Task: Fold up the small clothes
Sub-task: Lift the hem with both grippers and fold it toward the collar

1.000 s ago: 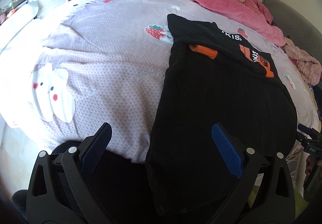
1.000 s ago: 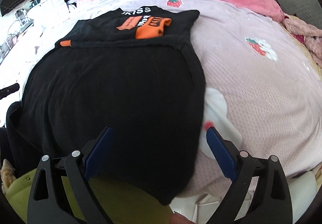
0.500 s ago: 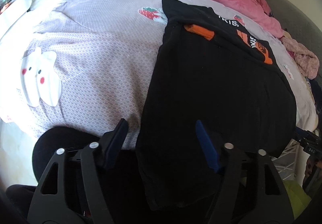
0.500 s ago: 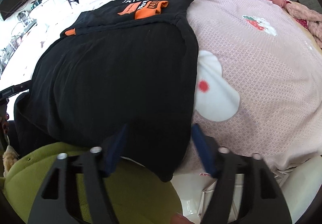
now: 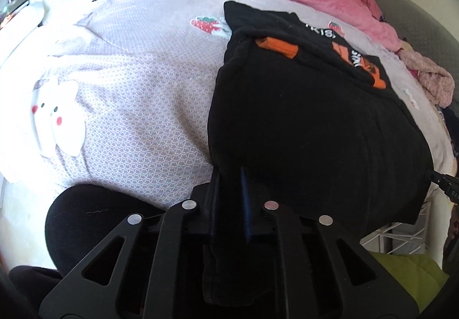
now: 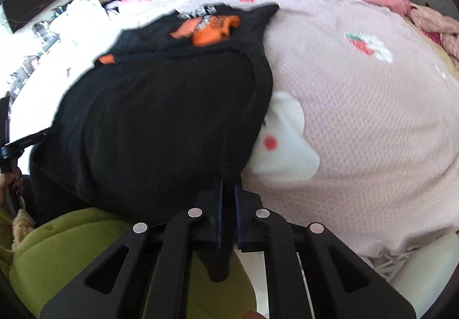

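The left gripper (image 5: 231, 175) is clenched on the near left corner of the black top (image 5: 301, 118), and cloth hangs down between its two fingers. The right gripper (image 6: 228, 187) is clenched in the same way on the near right corner of the top (image 6: 160, 118); this view is a little blurred, but dark cloth passes between its fingers and hangs below them.

The top lies flat on the pink bedspread (image 5: 137, 89), with its hem at the near edge of the bed and its collar end far from the grippers. At the far end, part of it is already folded over, showing an orange print (image 6: 212, 29) and white letters.

I judge that the step in hand is the lengthwise fold: both hem corners are taken, and the fold itself is not yet made. The next move calls for lifting both corners together, at the same height, and carrying them forward over the body toward the collar end. The two grippers should keep the hem stretched between them, otherwise the middle may sag and wrinkle.
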A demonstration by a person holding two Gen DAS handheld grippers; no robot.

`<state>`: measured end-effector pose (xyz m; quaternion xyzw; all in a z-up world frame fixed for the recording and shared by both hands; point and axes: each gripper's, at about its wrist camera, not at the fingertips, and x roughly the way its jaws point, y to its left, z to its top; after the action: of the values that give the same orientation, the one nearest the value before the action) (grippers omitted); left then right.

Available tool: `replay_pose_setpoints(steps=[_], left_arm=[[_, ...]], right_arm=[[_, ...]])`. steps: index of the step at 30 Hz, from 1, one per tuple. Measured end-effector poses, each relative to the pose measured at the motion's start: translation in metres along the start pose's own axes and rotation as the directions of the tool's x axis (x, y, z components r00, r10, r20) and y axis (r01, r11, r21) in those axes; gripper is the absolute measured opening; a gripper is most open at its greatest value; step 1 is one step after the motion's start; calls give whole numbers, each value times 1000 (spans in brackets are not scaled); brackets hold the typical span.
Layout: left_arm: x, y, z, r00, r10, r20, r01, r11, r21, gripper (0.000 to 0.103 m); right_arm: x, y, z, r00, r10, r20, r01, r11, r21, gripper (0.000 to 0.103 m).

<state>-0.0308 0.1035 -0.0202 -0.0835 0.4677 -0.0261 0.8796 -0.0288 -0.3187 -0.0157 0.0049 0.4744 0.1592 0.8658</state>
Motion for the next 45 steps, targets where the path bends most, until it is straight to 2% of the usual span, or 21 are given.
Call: replay_pose_setpoints(steps=[7,12,15,23,30,32,33,35,36,37,41,43,45], left_arm=[[-45,-15,18,989,-61,135,59,998,22,2],[-54,-18,47,980,-57,190,54,998,18,2],[-55,-18,76,973,-41,227,39,999,11,2],[-16,-22,126,972,8,237,-7,1000,-6,2],[19,-27,121,976,43,211,-45,999,6,4],[22,-29,117,978,44,203,-48,999,13,10],[22,-29,116,978,43,202,-47,999,14,13],[21,-29,114,979,40,202,-44,999,14,23],[20,-29,114,979,40,201,-44,999,13,24],[17,-29,113,979,37,203,-40,999,13,28],[9,-33,109,977,31,212,-37,999,22,41],[6,-35,107,976,31,215,-37,999,25,45],[2,-36,105,976,28,217,-35,999,28,49]], right_arm=[[-40,10,36,982,53,184,-40,996,-75,6],[-46,-10,64,960,57,274,-53,998,-24,6],[-43,-28,80,948,52,315,-64,998,28,6],[-14,-47,115,941,42,337,-79,992,96,6],[18,-46,123,956,-3,292,-31,994,109,8],[24,-45,122,960,-15,281,-17,994,110,10],[25,-45,122,960,-14,279,-19,993,112,12],[27,-44,121,962,-2,272,-31,993,117,24],[27,-43,120,963,2,269,-34,993,117,39],[26,-41,118,963,5,270,-38,993,115,43],[21,-32,114,962,-1,275,-26,995,94,50],[18,-28,112,961,3,276,-29,996,87,57],[16,-26,110,961,-1,276,-23,996,83,58]])
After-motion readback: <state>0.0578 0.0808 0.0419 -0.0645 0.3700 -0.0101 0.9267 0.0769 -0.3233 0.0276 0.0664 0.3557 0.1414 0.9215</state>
